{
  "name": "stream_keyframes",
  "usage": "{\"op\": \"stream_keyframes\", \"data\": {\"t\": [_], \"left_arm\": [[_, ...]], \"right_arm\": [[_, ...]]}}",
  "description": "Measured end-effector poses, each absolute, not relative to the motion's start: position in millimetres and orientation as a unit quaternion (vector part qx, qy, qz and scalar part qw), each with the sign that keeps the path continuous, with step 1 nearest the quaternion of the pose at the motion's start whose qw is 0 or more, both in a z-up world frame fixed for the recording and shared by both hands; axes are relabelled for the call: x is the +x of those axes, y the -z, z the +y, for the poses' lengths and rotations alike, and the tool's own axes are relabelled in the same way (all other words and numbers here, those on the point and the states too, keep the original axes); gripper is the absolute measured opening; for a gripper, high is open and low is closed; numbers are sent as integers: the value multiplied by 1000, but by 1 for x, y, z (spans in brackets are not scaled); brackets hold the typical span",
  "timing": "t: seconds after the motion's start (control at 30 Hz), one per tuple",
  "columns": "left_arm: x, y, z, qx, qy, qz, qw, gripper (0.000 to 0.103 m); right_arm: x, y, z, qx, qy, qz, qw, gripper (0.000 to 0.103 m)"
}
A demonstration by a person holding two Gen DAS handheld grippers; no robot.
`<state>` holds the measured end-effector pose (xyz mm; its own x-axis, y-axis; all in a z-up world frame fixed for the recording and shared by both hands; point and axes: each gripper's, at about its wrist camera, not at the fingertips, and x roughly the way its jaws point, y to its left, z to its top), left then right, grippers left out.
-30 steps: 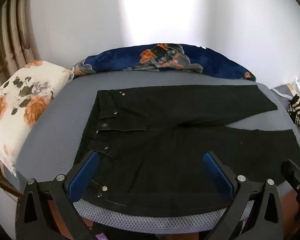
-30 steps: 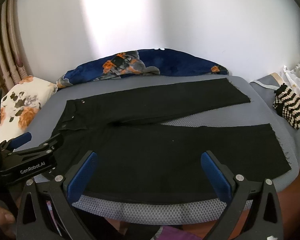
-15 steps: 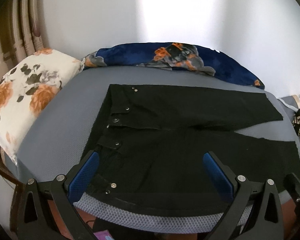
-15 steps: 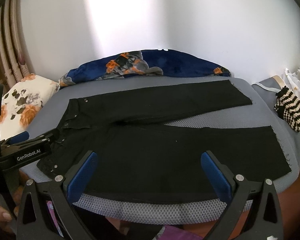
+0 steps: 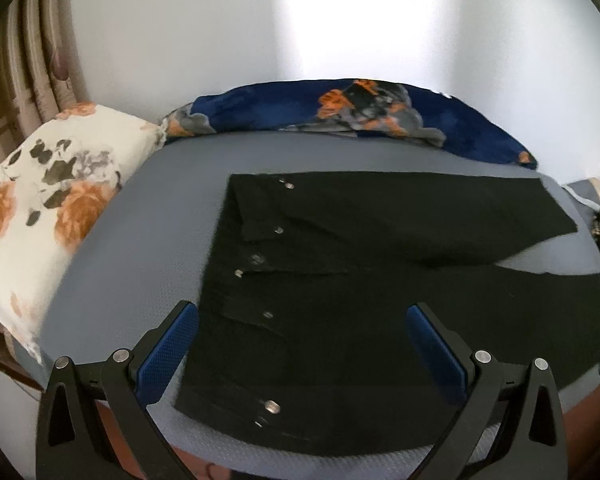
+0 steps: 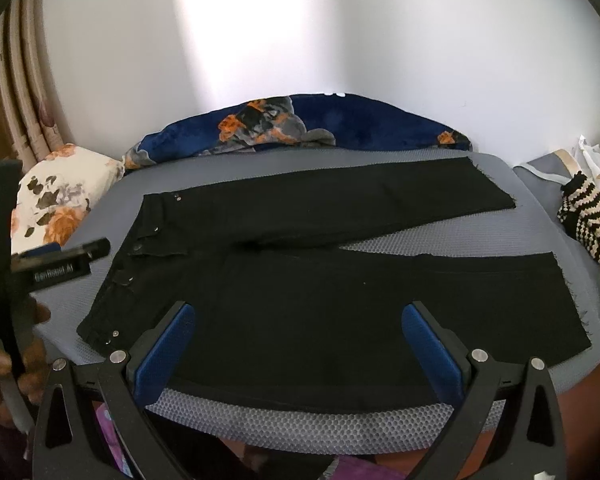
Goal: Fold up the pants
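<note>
Black pants (image 5: pixel 380 280) (image 6: pixel 320 280) lie flat on a grey mesh surface (image 5: pixel 148 216) (image 6: pixel 420 246), waistband with metal buttons to the left, both legs spread to the right in a V. My left gripper (image 5: pixel 302 344) hovers open over the waistband end, near the front edge. My right gripper (image 6: pixel 298 340) hangs open above the near leg's middle, touching nothing. The left gripper's body (image 6: pixel 60 264) and the hand holding it show at the left of the right wrist view.
A floral white pillow (image 5: pixel 48 208) lies at the left, a navy floral blanket (image 5: pixel 360 116) along the back by the wall. A black-and-cream striped knit piece (image 6: pixel 588 228) sits at the right edge. Curtains (image 6: pixel 16 112) hang at the far left.
My left gripper has shifted left, closer to the waistband, which now sits nearer the view's centre. The right gripper has barely moved. The pants lie as before.
</note>
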<state>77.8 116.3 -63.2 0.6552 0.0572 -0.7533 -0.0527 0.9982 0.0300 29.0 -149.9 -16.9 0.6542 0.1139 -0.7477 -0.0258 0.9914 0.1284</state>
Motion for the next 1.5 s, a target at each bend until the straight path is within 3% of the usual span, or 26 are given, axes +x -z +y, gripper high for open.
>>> {"op": "stream_keyframes", "data": {"t": [0.27, 0.47, 0.6, 0.73, 0.83, 1.07, 1.1, 1.13, 1.2, 1.23, 1.37, 1.43, 1.5], "left_arm": [[132, 66, 150, 38, -66, 419, 905, 103], [207, 91, 220, -53, -39, 473, 879, 100], [254, 120, 239, -36, -11, 509, 860, 99], [291, 136, 258, -35, -19, 512, 858, 90], [316, 152, 274, -92, 20, 526, 845, 70], [357, 187, 274, -156, 109, 552, 812, 64], [358, 185, 270, -147, 108, 538, 823, 59], [360, 184, 264, -128, 112, 539, 825, 44], [362, 184, 263, -128, 102, 541, 825, 40], [360, 184, 265, -154, 105, 537, 823, 30], [340, 166, 256, -147, 102, 507, 843, 18], [322, 150, 251, -152, 102, 483, 856, 16], [298, 129, 245, -158, 106, 453, 871, 16]], "right_arm": [[45, 19, -148, 48, -36, 425, 903, 103], [63, 25, -148, 52, -47, 437, 897, 103], [77, 35, -148, 51, -46, 451, 890, 103], [87, 43, -150, 52, -39, 463, 884, 103], [94, 48, -153, 55, -34, 472, 879, 103], [110, 58, -151, 47, -27, 483, 874, 103], [112, 59, -151, 47, -29, 484, 873, 103], [115, 61, -150, 46, -30, 486, 872, 103], [128, 64, -152, 62, -46, 493, 867, 103], [133, 65, -154, 78, -58, 496, 863, 103], [184, 73, -182, 208, -105, 511, 828, 103], [219, 81, -198, 262, -122, 523, 802, 99], [259, 93, -215, 320, -134, 529, 774, 82]]}}
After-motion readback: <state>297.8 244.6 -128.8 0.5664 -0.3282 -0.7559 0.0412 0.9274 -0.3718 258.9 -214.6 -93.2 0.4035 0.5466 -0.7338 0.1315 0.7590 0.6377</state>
